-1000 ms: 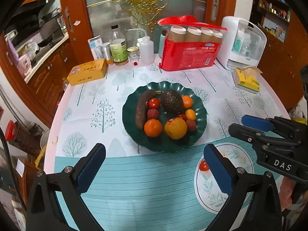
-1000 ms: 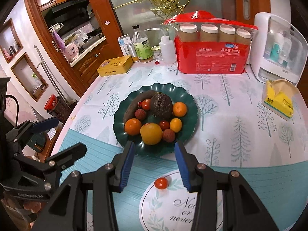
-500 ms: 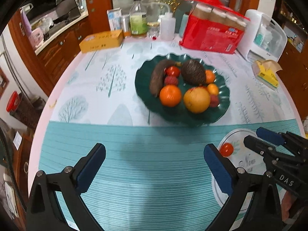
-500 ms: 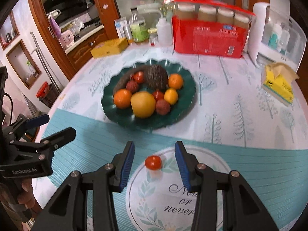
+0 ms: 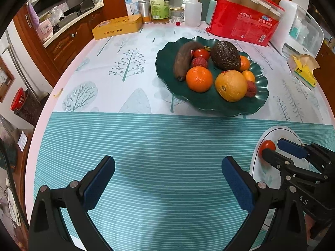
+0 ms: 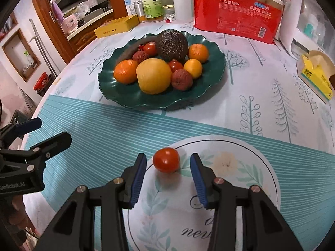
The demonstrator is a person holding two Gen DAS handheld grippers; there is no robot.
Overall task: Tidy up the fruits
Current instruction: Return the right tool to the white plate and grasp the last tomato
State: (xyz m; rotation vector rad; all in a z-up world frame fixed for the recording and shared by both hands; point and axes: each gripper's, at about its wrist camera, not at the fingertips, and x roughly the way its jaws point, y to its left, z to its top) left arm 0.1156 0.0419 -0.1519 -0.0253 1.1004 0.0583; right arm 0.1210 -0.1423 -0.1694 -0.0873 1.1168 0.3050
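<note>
Red cherry tomato [image 6: 166, 160] sits on white floral plate [image 6: 259, 167], near its left rim, not lifted. Right gripper [image 6: 167, 167] straddles it: blue pads [image 6: 138, 177] either side, narrow gap left on both, nothing pressed, jaws partly apart. Plate lies on striped teal mat [image 6: 100, 129] at near edge of table.

Left gripper [image 5: 167, 179] hovers over bare mat, jaws wide, nothing between them. From its view the tomato [image 5: 267, 146] shows at far right, partly behind the right gripper's finger.

Beyond the mat, dark green wavy plate [image 6: 215, 71] on tree-print cloth [image 6: 261, 96] carries avocado [image 6: 172, 45], large yellow citrus [image 6: 153, 75], oranges, lychees, more tomatoes. Red package [image 6: 236, 18], bottles, yellow box [image 6: 116, 28] stand at the back.
</note>
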